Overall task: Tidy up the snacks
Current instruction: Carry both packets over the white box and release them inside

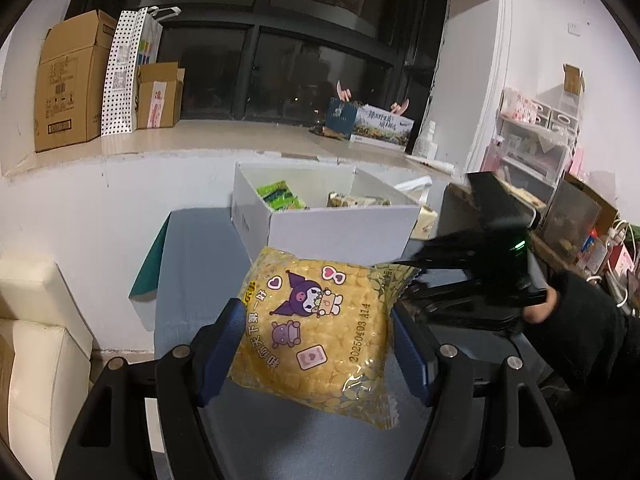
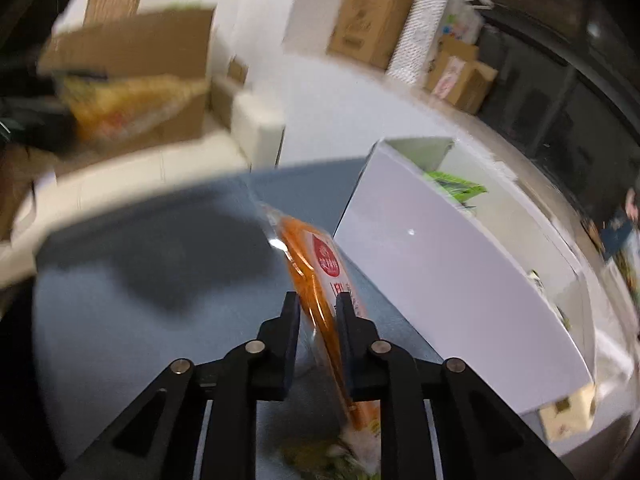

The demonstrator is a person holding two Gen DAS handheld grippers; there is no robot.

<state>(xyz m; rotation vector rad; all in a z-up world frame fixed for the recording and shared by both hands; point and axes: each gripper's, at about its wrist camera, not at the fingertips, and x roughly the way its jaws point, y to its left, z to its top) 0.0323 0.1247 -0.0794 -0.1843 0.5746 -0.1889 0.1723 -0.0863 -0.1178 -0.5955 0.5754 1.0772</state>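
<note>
My left gripper (image 1: 316, 320) is shut on a yellow snack bag (image 1: 316, 328) with a purple cartoon print and holds it above the grey table (image 1: 192, 280), in front of the white box (image 1: 340, 232). My right gripper (image 2: 318, 304) is shut on a thin orange snack packet (image 2: 316, 268), held edge-on above the table (image 2: 140, 280) just left of the white box (image 2: 440, 272). The right gripper (image 1: 412, 276) also shows in the left wrist view, beside the yellow bag's right corner. The box holds green packets (image 1: 280, 196) and another snack (image 1: 356, 200).
A window ledge (image 1: 240, 136) behind the box carries cardboard boxes (image 1: 72, 80), a dotted bag (image 1: 122, 76) and a printed carton (image 1: 380, 124). A cream sofa (image 1: 36, 340) stands at the left. Cluttered shelves (image 1: 540, 140) stand at the right. A pale packet (image 2: 568, 412) lies beside the box.
</note>
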